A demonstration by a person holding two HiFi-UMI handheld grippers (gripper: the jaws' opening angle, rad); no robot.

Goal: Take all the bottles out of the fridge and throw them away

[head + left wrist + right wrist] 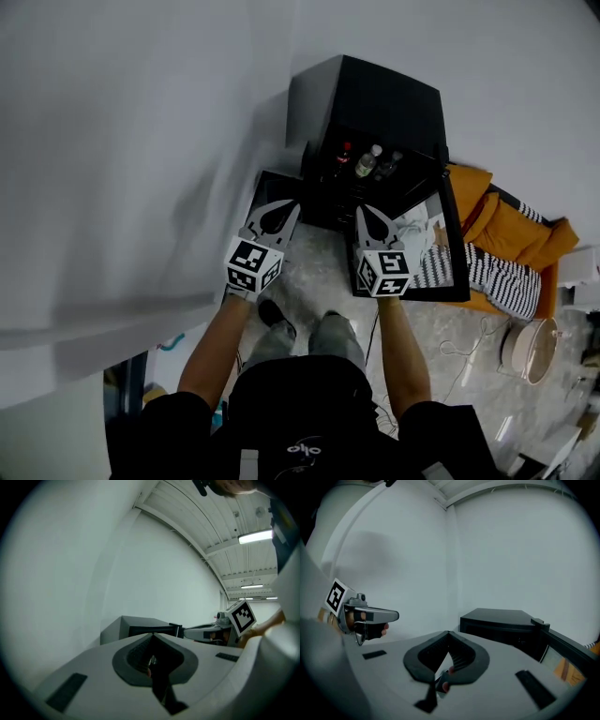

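Note:
A black mini fridge (375, 103) stands against the white wall with its glass door (441, 248) swung open to the right. Inside I see a red-capped bottle (345, 153), a clear bottle with a white cap (367, 163) and a dark bottle (389, 167). My left gripper (289, 208) is held in front of the fridge at its left; its jaws are shut and hold nothing. My right gripper (364, 212) is level with it by the open door, shut and holding nothing. In the gripper views both tips (152, 634) (448, 632) meet, and the fridge (501, 620) lies beyond them.
A large white wall (122, 141) fills the left. Orange fabric (511, 230) and a striped cloth (502, 279) lie right of the door. A round white appliance (530, 349) with a cable sits on the pale floor. The person's shoes (277, 319) are below the grippers.

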